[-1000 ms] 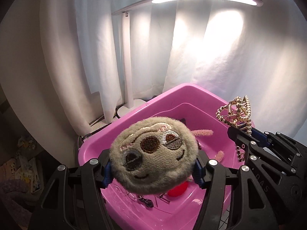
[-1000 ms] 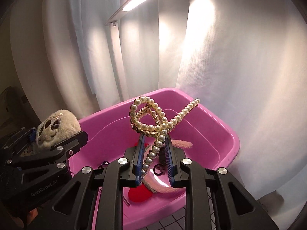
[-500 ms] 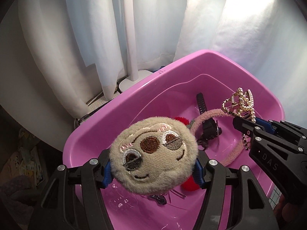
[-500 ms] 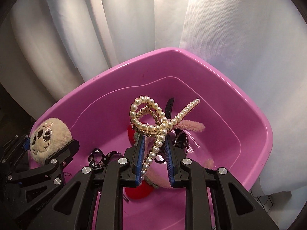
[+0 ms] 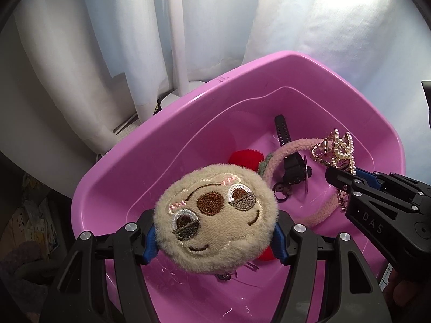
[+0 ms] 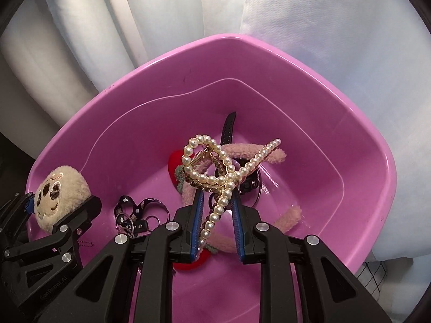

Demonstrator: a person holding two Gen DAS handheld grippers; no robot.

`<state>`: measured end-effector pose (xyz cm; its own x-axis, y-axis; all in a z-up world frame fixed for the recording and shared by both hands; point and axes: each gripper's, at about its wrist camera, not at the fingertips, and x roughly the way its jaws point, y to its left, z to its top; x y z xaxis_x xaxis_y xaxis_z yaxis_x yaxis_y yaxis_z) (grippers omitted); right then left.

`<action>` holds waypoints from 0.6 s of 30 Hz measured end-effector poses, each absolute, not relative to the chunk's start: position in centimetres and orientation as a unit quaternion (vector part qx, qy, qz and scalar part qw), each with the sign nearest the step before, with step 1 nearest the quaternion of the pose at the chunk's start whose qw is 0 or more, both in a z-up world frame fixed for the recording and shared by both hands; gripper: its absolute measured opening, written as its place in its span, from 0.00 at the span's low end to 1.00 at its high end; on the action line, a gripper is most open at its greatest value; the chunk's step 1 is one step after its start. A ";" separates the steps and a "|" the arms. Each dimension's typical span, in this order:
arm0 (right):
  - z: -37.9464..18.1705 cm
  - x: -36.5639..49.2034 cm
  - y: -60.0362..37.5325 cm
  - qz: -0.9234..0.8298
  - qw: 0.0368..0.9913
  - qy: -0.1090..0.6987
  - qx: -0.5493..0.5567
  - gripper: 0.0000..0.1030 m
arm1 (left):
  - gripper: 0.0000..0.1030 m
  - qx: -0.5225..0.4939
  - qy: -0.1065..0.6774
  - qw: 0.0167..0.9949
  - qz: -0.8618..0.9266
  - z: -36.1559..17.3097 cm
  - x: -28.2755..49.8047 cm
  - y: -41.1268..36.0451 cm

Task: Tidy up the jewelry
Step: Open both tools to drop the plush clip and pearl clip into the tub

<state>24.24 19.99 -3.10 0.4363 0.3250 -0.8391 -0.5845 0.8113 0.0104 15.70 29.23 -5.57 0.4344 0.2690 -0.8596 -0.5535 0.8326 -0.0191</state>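
The left gripper (image 5: pixel 215 238) clamps one round beige plush sloth face (image 5: pixel 215 215) over the pink plastic tub (image 5: pixel 172 140). The right gripper (image 6: pixel 216 207) pinches one looped pearl-and-gold hair claw (image 6: pixel 215 167) above one fuzzy pink headband (image 6: pixel 258 156) and one black watch (image 6: pixel 229 126).

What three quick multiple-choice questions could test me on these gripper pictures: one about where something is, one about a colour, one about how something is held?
1. Where does the black watch lie?
A. inside the tub
B. on the floor
C. atop the lamp

2. What colour is the tub?
A. green
B. pink
C. grey

3. How is the pearl hair clip held?
A. lying loose
B. hanging on the rim
C. clamped in the right gripper

Answers: 1 A, its strap rests on the tub's floor. 2 B, walls and rim are pink. 3 C, both blue pads press the clip, raised above the tub.
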 end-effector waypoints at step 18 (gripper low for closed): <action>-2.7 24.0 20.7 0.264 0.849 0.433 -0.145 0.54 | 0.75 -0.149 0.480 0.826 0.257 -5.9 15.7 29.2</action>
